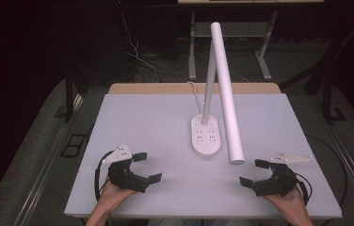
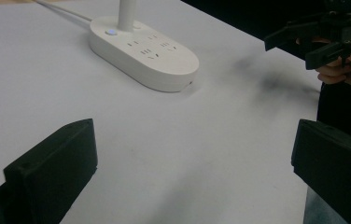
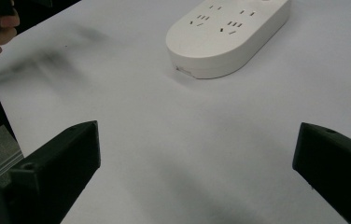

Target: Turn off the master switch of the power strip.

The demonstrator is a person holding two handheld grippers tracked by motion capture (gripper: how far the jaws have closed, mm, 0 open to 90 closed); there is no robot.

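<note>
- Dark surroundings frame a pale grey bench [image 1: 132, 117]; behind it, cables trail on the floor among metal frame legs.
- On the bench stands a white desk lamp whose oval base [image 1: 206, 135] doubles as a socket strip, with a thin stem rising from its far end and a long white lamp bar [image 1: 226, 94] slanting down toward the near edge, its tip hanging above the surface right of the base. A white cord runs from the base toward the back of the bench.
- In the left gripper view a small button [image 2: 111, 32] glows faintly blue on the base beside the stem.
- Judged from how things lie, work on the lamp has not begun: nothing grips it, and everything remains to be done.
- Left hand-held gripper [image 1: 148, 168]: jaws spread wide, holding nothing, low over the near-left part of the bench and angled toward the base, well apart from it.
- Right hand-held gripper [image 1: 254, 172]: jaws likewise spread wide and empty, near the front-right edge, pointing inward; the bar's tip is near it, not touching.
- Both gripper views look between their own jaws at bare bench with the base beyond.
</note>
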